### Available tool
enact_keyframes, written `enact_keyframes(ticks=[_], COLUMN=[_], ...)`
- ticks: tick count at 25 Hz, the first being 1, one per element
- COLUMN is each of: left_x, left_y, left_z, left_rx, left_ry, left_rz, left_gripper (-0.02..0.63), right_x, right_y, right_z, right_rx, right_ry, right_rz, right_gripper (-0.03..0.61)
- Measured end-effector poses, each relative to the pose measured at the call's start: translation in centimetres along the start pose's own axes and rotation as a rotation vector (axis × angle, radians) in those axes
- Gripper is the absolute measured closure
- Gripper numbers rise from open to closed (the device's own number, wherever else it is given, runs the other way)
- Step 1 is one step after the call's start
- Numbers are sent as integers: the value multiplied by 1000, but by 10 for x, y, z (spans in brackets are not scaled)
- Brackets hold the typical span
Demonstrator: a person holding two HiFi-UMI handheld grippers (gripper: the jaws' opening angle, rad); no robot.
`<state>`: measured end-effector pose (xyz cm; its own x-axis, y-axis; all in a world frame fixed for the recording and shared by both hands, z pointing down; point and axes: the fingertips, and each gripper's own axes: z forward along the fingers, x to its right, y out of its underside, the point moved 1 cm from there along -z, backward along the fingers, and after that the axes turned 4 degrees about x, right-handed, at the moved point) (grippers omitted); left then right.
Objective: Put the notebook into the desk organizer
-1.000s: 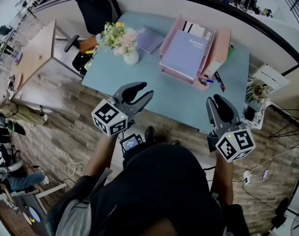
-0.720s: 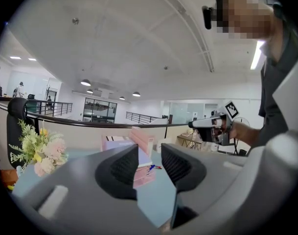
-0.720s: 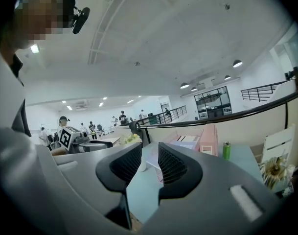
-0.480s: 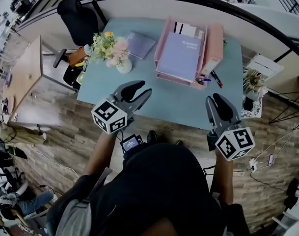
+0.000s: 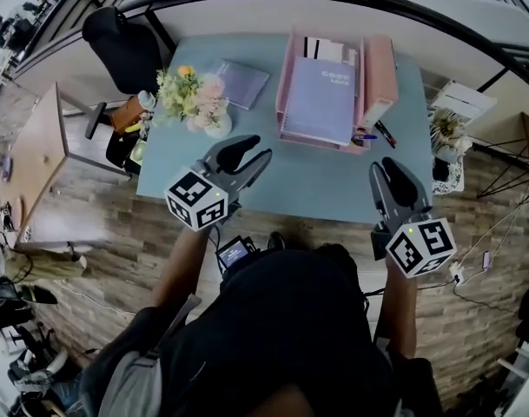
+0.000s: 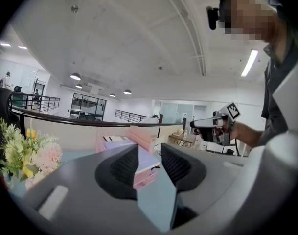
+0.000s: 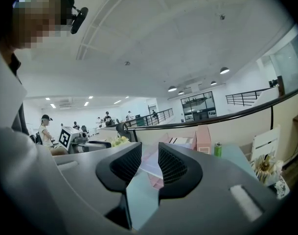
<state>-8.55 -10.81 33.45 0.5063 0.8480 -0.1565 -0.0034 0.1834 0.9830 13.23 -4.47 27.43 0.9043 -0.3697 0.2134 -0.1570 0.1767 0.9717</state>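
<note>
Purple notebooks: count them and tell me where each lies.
2. One notebook lies on the desk beside the flowers; the other notebook tops the pink organizer. Lower trays may hide more.

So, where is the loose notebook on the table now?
In the head view, the notebook lies on the table, far left, between the flowers and the pink desk organizer.

It was an open-plan office — a blue desk [image 5: 320, 181] with a pink organizer [image 5: 381, 69], a swivel chair [image 5: 118, 46], railings [image 7: 244, 98], ceiling lights [image 6: 76, 76].
</note>
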Motion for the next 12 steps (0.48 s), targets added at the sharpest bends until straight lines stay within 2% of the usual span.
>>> enact_keyframes(ticks=[5, 12], left_x=[-17, -42], left_y=[0, 11], left_z=[1, 9], left_rx=[-2, -9], left_ry=[21, -27], left_rz=[3, -38], left_gripper=[448, 448], right_x=[-3, 9], right_y=[2, 17], right_z=[14, 43], right_rx=[2, -27], right_ry=[13, -16], right_rz=[-10, 28], right_gripper=[492, 492])
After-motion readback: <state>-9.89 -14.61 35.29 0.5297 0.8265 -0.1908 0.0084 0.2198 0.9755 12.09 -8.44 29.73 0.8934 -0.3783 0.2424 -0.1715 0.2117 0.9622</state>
